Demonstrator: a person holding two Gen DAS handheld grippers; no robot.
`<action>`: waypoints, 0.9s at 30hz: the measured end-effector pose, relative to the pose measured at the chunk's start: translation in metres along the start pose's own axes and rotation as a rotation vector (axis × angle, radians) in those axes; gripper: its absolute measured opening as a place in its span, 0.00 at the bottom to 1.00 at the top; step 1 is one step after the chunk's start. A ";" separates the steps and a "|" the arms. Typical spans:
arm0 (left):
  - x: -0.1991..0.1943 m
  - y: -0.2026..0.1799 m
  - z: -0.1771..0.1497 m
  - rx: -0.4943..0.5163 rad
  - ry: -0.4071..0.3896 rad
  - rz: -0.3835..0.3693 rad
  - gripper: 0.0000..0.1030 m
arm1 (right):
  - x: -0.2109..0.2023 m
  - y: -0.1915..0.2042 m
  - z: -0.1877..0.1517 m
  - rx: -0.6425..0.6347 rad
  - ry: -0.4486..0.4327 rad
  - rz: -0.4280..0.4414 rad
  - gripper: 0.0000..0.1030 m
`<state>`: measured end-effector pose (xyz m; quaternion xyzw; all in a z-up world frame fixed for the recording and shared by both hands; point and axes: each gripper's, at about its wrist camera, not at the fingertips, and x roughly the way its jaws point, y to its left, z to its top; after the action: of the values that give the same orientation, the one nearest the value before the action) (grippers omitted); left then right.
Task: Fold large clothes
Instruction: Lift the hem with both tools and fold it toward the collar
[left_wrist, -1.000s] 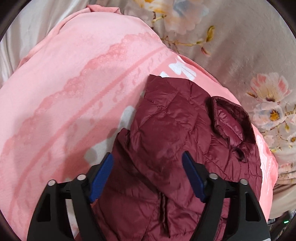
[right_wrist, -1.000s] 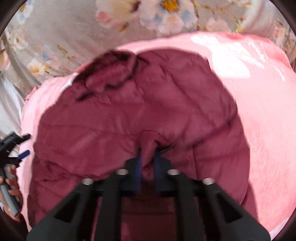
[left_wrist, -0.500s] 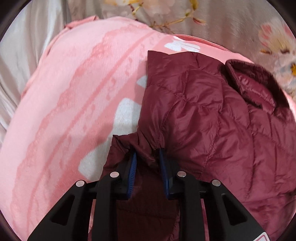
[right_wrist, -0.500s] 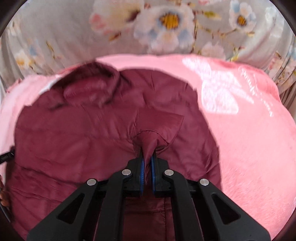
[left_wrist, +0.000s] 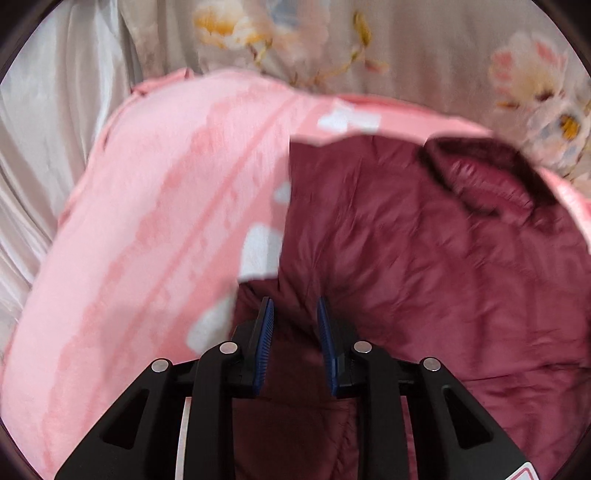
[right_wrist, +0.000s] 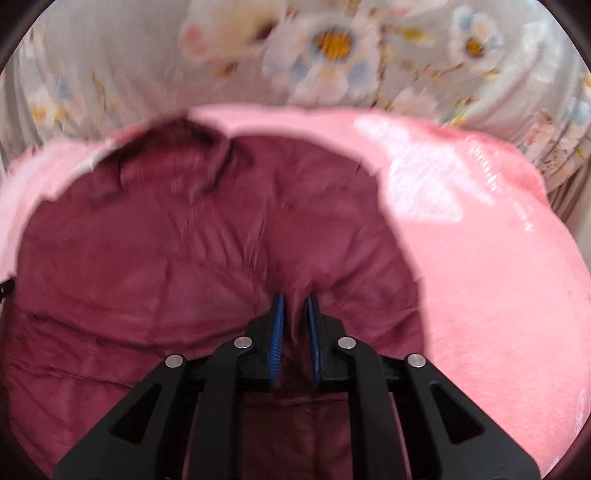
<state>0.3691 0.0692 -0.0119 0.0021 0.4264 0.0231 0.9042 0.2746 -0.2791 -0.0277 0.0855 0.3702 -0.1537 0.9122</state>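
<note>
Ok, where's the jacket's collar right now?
The collar lies at the jacket's far end: upper right in the left wrist view, upper left in the right wrist view, on the pink blanket near the floral sheet.

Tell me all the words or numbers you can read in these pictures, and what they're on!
None can be read.
pink blanket: white patches, too blurred to tell whether they are letters.
pink blanket's far right edge: faint marks, too blurred to read.
left gripper: a red-edged sticker at the corner, cut off.
maroon jacket: no label shows.
</note>
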 end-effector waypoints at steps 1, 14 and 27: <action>-0.009 -0.004 0.007 0.000 -0.020 -0.013 0.22 | -0.011 0.000 0.010 0.020 -0.032 0.027 0.19; 0.037 -0.119 -0.008 0.103 0.078 -0.131 0.27 | 0.052 0.100 -0.011 -0.106 0.108 0.191 0.22; 0.041 -0.125 -0.029 0.144 -0.028 -0.087 0.28 | 0.063 0.100 -0.023 -0.107 0.094 0.194 0.22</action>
<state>0.3774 -0.0539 -0.0647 0.0491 0.4141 -0.0469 0.9077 0.3370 -0.1926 -0.0844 0.0793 0.4100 -0.0405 0.9077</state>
